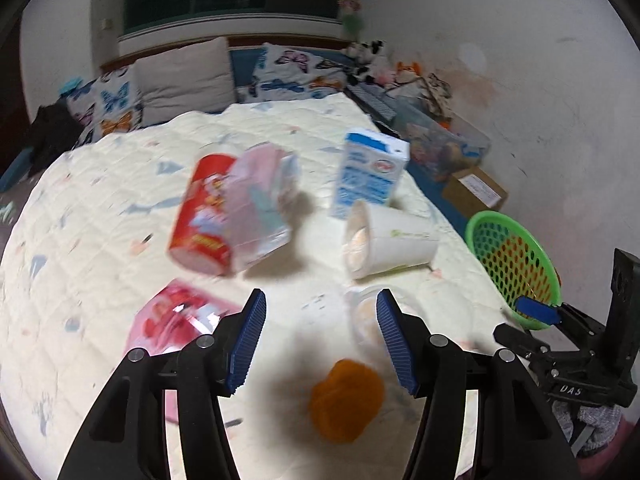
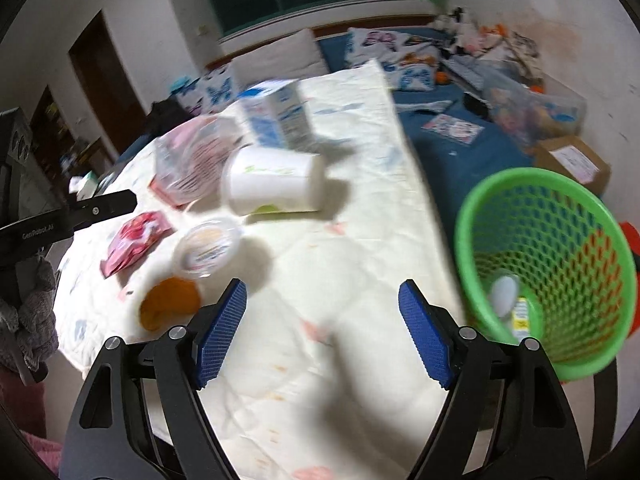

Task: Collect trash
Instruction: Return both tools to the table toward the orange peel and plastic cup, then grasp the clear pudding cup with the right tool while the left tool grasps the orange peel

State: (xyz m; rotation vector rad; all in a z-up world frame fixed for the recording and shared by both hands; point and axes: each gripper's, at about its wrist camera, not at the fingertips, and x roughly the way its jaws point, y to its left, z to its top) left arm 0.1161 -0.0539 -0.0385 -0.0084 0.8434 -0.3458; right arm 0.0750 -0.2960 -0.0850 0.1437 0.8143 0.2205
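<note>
Both tools hang empty over the cream quilted bed cover, so the step in hand looks like the reach for a fresh piece of trash. The left gripper has its blue ribbed fingers spread apart with nothing between them; the right gripper stands wider still, also empty.

The green plastic mesh basket sits at the right edge of the bed, tilted toward the right camera, with one pale small bottle-like item already lying in its bottom.

The trash still out on the cover, counted:
- one orange round cap-like piece, nearest, just below the left fingers
- one small clear plastic tub with a label, touching or just beside the orange piece
- one white paper cup lying on its side
- one blue-and-white milk carton standing upright behind the cup
- one red snack can, tilted, pressed against one pink-and-clear plastic packet
- one flat pink foil wrapper at the left

That makes seven pieces loose and one binned.

My guess for the next move: bring the left fingers down around the orange piece or the tub, close gently, and carry it across to the basket. Both views are blurred, so finer detail is uncertain
</note>
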